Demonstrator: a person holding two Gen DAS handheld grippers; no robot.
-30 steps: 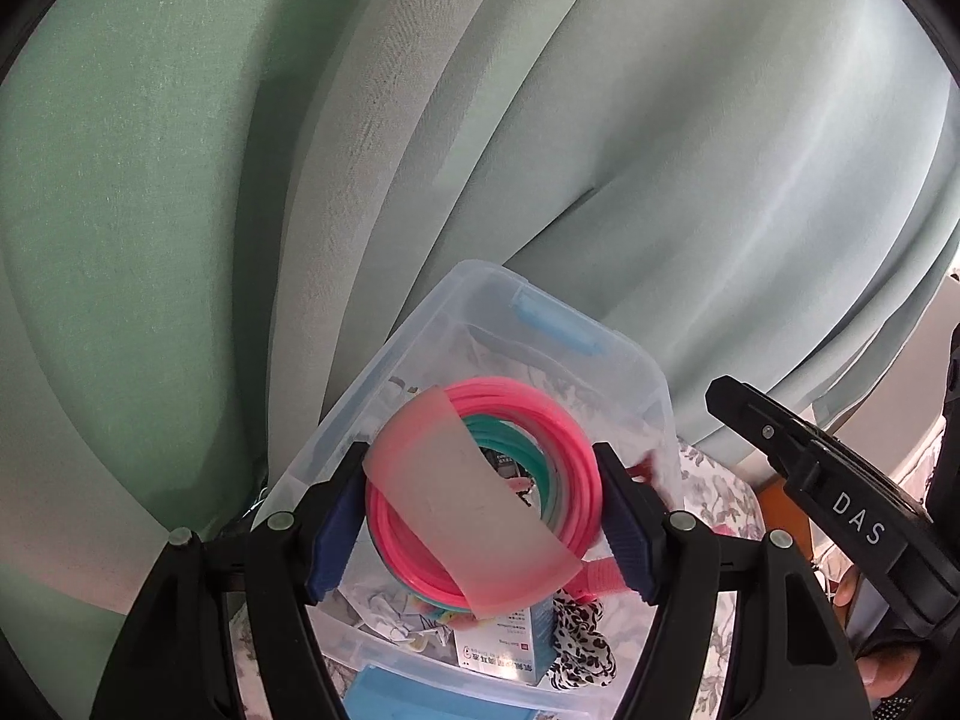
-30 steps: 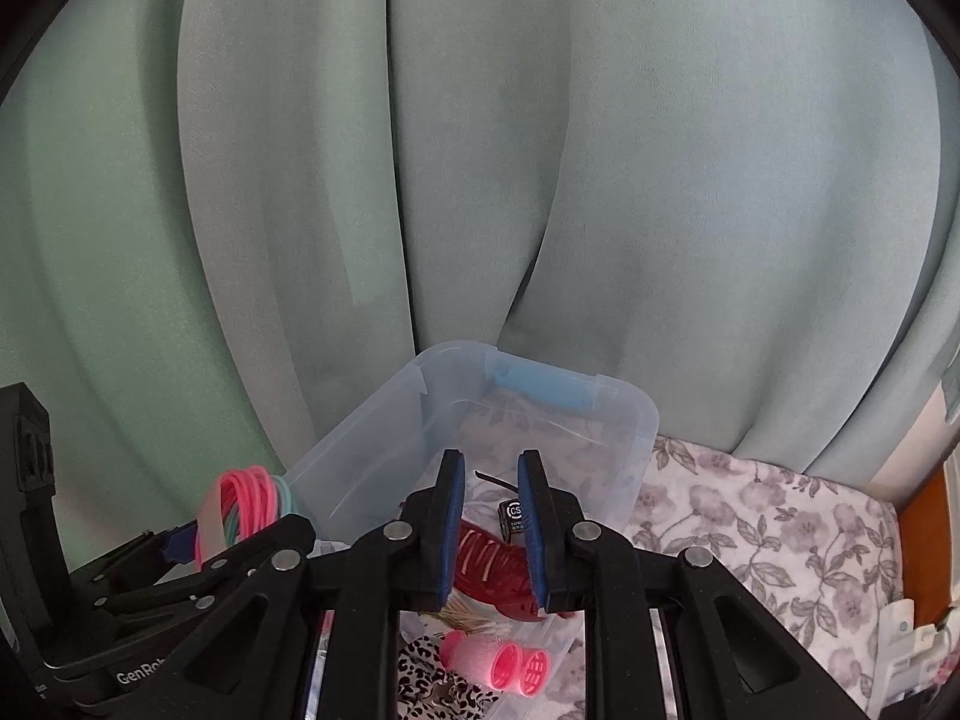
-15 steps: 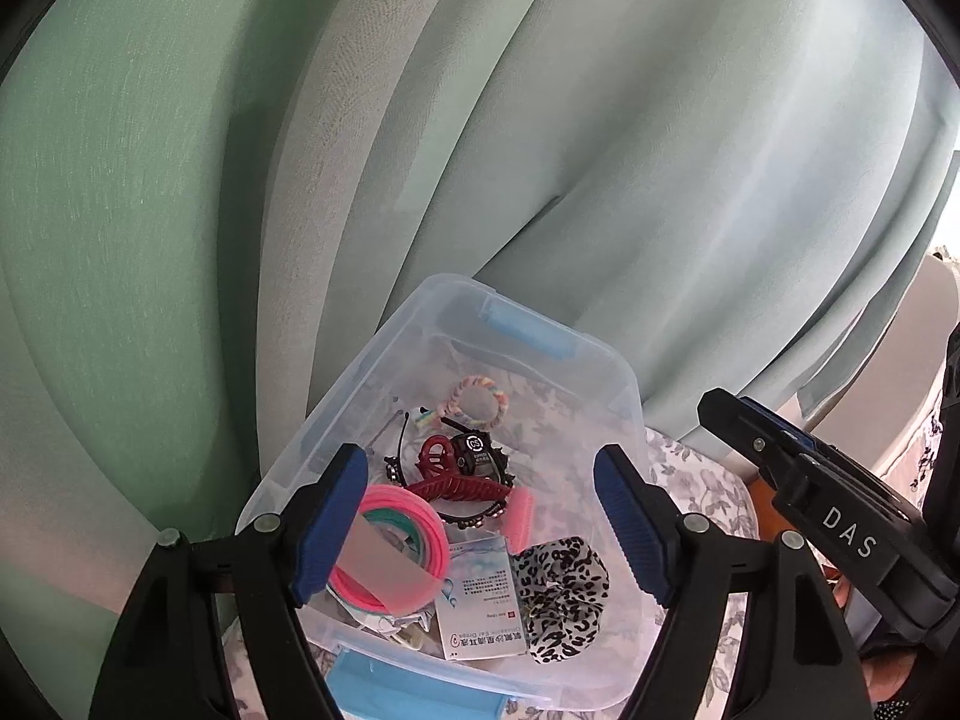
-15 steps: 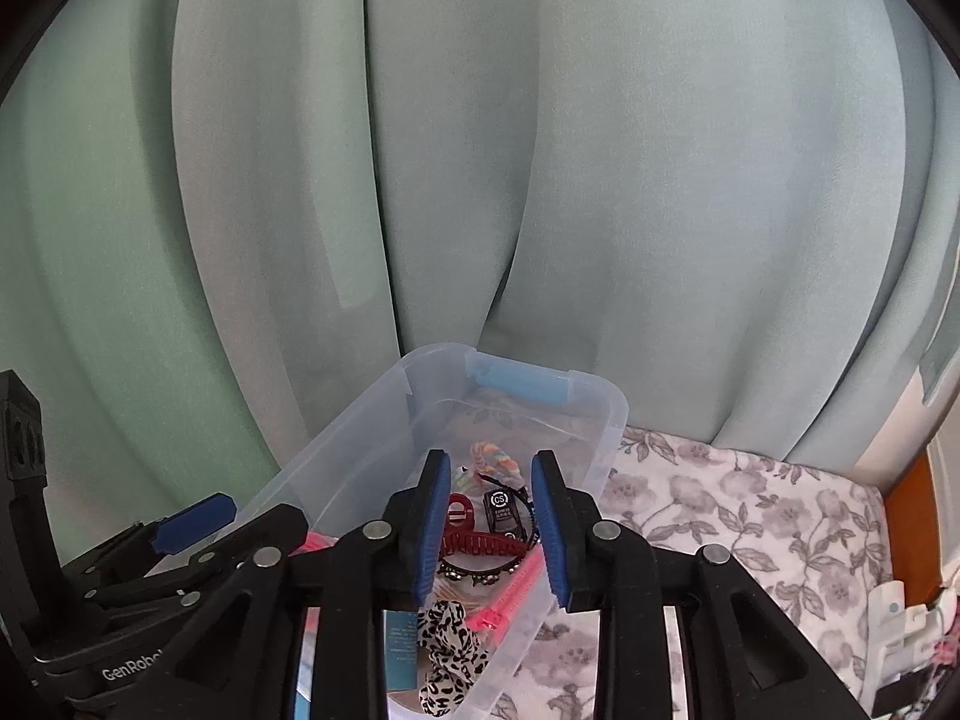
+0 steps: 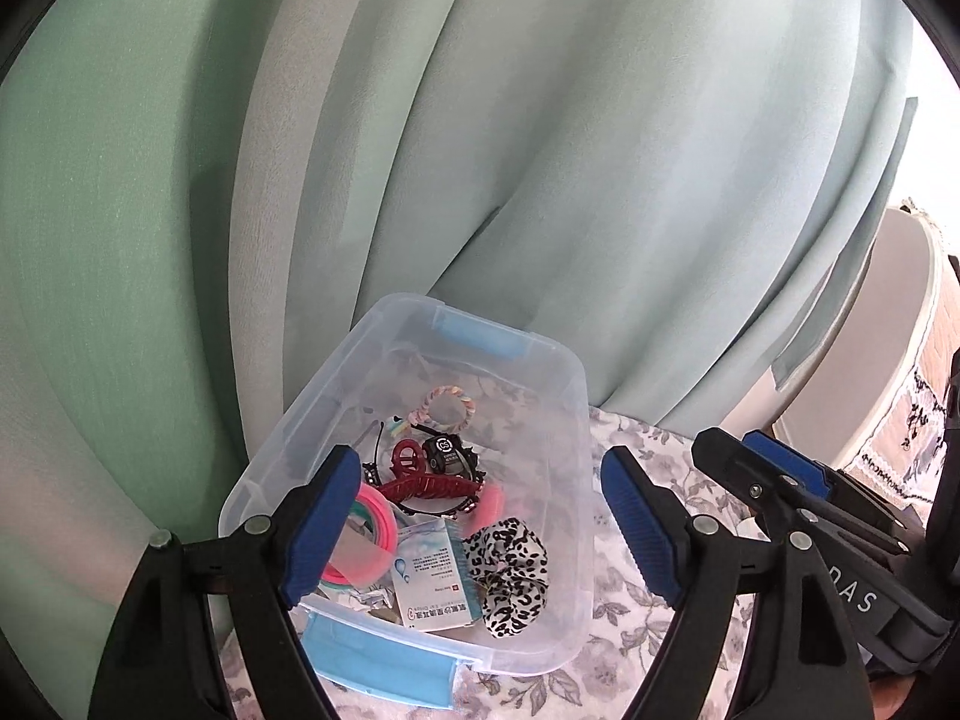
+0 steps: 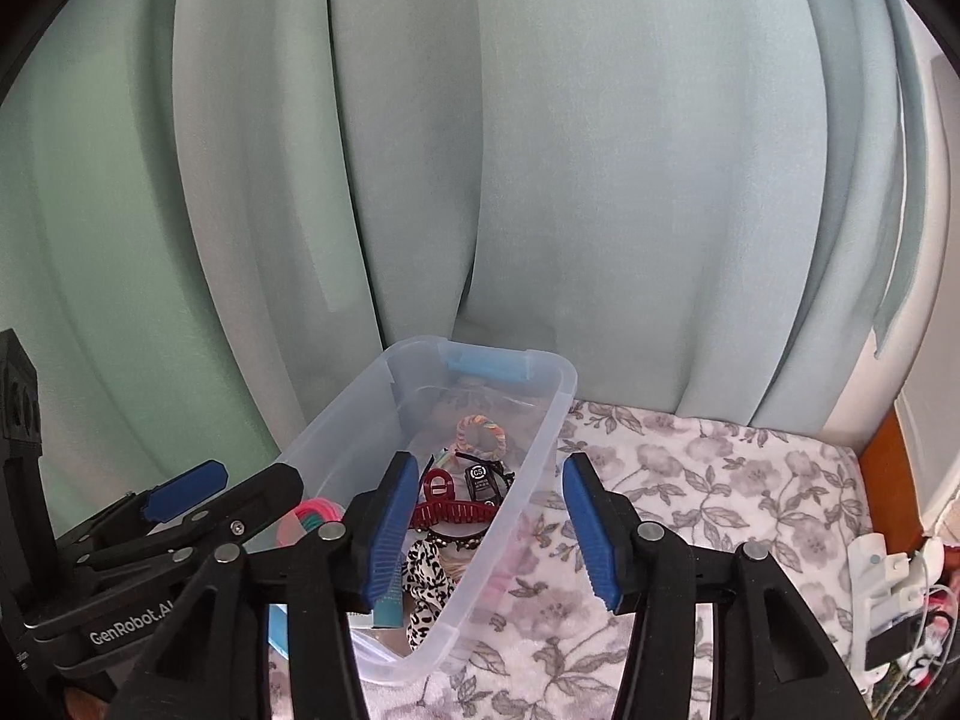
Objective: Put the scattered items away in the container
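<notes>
Bin [image 5: 576,396] holds pink rings [image 5: 375,510] and a scrunchie [image 5: 513,564]; both grippers (left [image 5: 474,525], right [image 6: 489,528]) gape wide, empty.

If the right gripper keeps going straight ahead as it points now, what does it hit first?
Probably the clear bin's right wall, which sits between the open right gripper's fingers; beyond it the curtain. Depth is uncertain.

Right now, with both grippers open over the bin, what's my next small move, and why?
Probably lift both clear: the left gripper and right gripper hold nothing, and the pink rings and claw clip lie in the bin.
</notes>
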